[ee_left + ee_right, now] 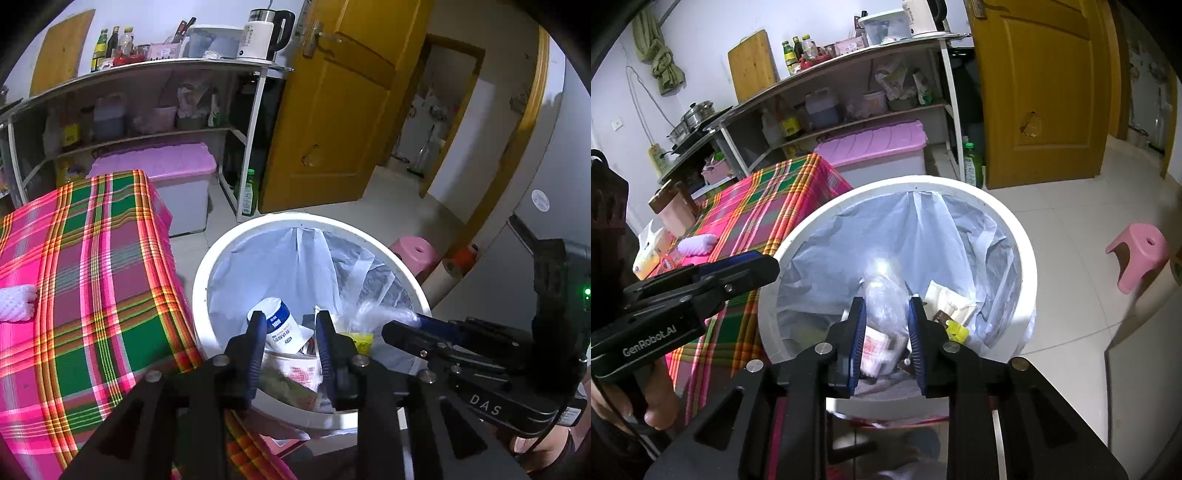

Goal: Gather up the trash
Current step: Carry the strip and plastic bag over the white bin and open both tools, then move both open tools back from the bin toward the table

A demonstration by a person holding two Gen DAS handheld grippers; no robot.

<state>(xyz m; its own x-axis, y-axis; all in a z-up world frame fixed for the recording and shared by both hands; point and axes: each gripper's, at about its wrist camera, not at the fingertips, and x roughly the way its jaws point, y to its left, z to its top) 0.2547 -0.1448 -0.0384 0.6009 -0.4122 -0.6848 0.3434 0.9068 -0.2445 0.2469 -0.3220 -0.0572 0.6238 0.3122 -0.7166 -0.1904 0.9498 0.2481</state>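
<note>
You had both grippers poised over the white bin (201, 284) beside the plaid-covered table (92, 258), and a careless push on its rim could have tipped it. The left gripper (290, 325) and right gripper (886, 314) each stood parted, pinching nothing. The trash lay inside: a milk carton (282, 325), a clear plastic bag (882, 299), which loose fingers might snag.

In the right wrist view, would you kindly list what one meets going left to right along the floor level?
Plaid tablecloth → white trash bin → pink stool.
</note>
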